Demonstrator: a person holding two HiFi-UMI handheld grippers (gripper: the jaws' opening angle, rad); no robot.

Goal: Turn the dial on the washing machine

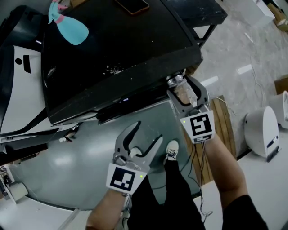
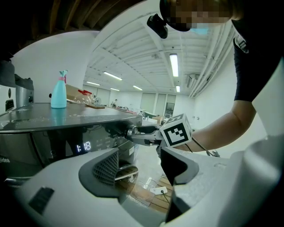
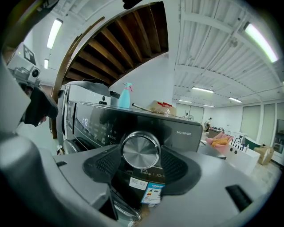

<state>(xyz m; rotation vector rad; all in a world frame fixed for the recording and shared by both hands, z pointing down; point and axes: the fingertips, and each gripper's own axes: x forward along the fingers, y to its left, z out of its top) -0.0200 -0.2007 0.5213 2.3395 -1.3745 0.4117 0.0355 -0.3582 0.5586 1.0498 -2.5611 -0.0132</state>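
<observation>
The black washing machine [image 1: 121, 45] fills the upper head view. Its round silver dial [image 3: 141, 150] sits at the right end of the control panel, seen from above as a small knob [image 1: 175, 80]. My right gripper [image 1: 182, 86] is shut on the dial, and in the right gripper view its two dark pads [image 3: 106, 165] press against the dial's sides. My left gripper [image 1: 147, 131] hangs open in front of the grey door [image 1: 90, 152], holding nothing. In the left gripper view its jaws [image 2: 140, 166] stand apart, with the right gripper [image 2: 133, 132] and a lit display [image 2: 83, 147] beyond.
A turquoise spray bottle [image 1: 67, 24] and a flat brown object [image 1: 131, 5] lie on the machine's top. A wooden pallet [image 1: 222, 126] and a white appliance [image 1: 263, 130] stand on the floor to the right. The person's leg and shoe [image 1: 172, 150] are below the door.
</observation>
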